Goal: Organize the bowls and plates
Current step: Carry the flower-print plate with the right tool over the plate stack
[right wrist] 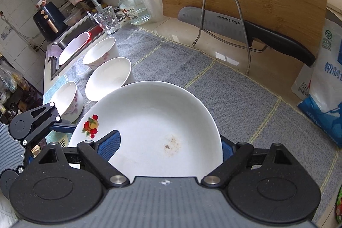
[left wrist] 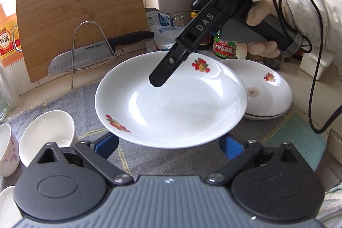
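A white plate with fruit prints (left wrist: 171,104) hangs above the grey mat. My right gripper (left wrist: 160,80) is shut on its far rim; in the right wrist view the plate (right wrist: 149,121) sits between the blue pads (right wrist: 109,146). My left gripper (left wrist: 168,146) is open just under the plate's near edge, one blue finger (left wrist: 106,145) on each side. A stack of matching plates (left wrist: 269,95) rests at the right. Three white bowls (right wrist: 109,80) (right wrist: 100,52) (right wrist: 68,99) stand in a row at the left.
A bamboo cutting board (left wrist: 81,14) and a knife (left wrist: 96,52) in a wire rack (right wrist: 222,20) stand behind the mat (right wrist: 235,95). Sauce bottles (left wrist: 198,5) and a salt bag (right wrist: 325,82) are at the back. A glass (right wrist: 106,20), jar and sink (right wrist: 72,40) lie left.
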The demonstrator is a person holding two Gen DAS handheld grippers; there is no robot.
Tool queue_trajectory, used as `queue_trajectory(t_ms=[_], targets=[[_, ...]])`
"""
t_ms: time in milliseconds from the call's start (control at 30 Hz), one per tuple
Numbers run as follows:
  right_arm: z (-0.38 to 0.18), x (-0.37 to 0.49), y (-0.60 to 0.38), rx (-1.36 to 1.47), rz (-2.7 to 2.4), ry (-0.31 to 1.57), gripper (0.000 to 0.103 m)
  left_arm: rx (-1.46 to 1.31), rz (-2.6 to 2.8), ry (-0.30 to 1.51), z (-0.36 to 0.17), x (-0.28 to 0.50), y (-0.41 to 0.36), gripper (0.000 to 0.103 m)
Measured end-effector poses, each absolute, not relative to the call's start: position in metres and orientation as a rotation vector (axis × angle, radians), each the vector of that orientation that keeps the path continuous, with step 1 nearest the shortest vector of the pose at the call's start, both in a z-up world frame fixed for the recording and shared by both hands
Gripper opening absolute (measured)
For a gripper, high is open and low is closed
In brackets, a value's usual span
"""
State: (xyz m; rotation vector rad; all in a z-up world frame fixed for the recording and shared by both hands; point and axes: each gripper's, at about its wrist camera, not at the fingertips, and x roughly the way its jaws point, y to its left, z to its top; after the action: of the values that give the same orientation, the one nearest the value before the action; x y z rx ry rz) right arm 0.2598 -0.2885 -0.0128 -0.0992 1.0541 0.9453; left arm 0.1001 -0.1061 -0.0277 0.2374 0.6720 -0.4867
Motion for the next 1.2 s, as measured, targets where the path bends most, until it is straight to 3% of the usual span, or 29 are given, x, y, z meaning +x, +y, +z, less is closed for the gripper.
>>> queue_trajectory(t_ms=[667, 1200], targets=[[-0.026, 0.199, -0.406, 0.065, 0.657, 1.064, 0.095, 0.327, -0.783, 0.692, -0.038, 0.1, -0.182, 0.099], [-0.048, 0.194, -0.439, 0.123, 0.591, 1.075, 0.095, 0.367, -0.832, 0.701, -0.046, 0.108, -0.204, 0.099]])
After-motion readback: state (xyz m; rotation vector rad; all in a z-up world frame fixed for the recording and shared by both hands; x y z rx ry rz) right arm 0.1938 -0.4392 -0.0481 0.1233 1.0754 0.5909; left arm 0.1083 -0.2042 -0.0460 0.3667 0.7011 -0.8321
